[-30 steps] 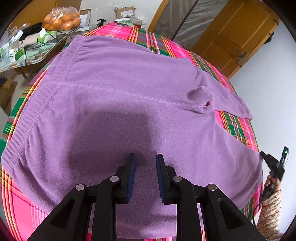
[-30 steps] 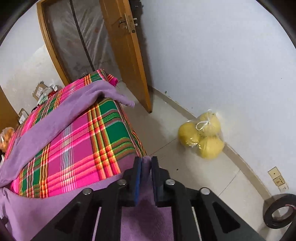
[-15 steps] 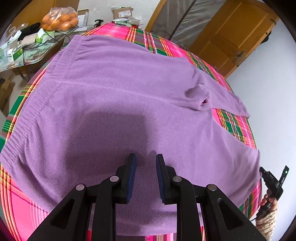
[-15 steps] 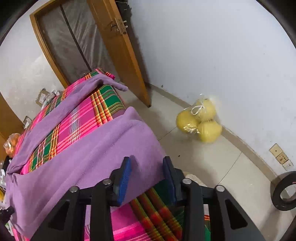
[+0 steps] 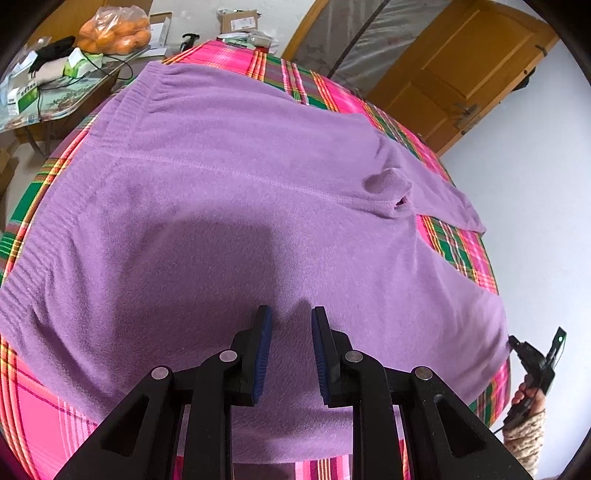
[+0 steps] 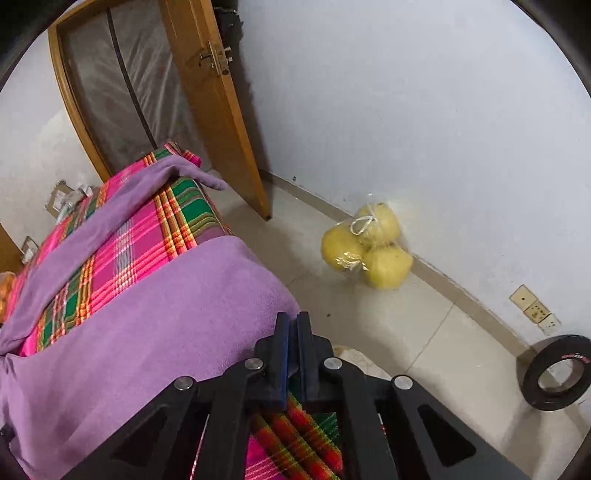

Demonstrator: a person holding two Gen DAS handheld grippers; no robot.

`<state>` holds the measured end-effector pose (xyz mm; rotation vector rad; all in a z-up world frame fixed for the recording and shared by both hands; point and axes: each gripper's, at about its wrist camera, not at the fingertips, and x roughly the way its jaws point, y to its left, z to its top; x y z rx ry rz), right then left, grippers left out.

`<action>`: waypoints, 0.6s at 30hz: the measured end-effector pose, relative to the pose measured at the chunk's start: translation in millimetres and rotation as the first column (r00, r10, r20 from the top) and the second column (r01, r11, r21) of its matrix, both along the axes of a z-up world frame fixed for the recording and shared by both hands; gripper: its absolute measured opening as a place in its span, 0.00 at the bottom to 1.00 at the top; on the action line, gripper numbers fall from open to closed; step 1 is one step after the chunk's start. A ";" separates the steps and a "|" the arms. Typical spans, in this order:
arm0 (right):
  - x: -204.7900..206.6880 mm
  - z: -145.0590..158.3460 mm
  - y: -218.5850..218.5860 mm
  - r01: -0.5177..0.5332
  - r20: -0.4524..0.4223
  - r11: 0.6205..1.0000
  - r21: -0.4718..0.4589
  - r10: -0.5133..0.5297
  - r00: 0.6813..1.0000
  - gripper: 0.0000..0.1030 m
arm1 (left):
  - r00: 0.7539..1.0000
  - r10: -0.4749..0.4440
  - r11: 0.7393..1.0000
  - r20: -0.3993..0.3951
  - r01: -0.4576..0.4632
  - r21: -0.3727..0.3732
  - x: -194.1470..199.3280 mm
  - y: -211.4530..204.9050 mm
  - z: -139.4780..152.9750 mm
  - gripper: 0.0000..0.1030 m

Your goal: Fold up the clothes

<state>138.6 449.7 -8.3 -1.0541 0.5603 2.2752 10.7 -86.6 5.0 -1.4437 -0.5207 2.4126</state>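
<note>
A purple garment (image 5: 229, 206) is seen spread across a table covered by a pink-and-green plaid cloth (image 6: 140, 240), with a handheld gripper at each end.

The left gripper (image 5: 289, 325) is held over the near part of the garment, its blue-padded jaws parted with nothing between them. The right gripper (image 6: 292, 325) has just been closing; its jaws are pressed together on the garment's corner edge at the table's end. Beyond the left gripper, a bag of oranges (image 5: 114, 31), cardboard boxes and a green-and-white carton are seen on a side table (image 5: 66, 107); their printing cannot be read. Ahead and to the right of the right gripper, a bag of yellow fruit (image 6: 369, 251), a black tape roll (image 6: 554, 373) with illegible red lettering, and a wooden door (image 6: 218, 110) are shown.
</note>
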 end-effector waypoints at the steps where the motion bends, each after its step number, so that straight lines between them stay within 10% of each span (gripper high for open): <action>1: -1.6 1.3 -1.4 0.006 0.011 1.000 0.008 -0.006 1.000 0.05 | 1.000 0.000 1.000 0.003 0.000 0.000 1.0 -1.2 0.3 0.22; 18: -91.9 80.8 -81.1 -0.218 -0.125 0.969 0.117 0.232 0.965 0.09 | 0.990 0.119 0.983 -0.070 -0.128 -0.134 13.3 -81.6 47.3 0.22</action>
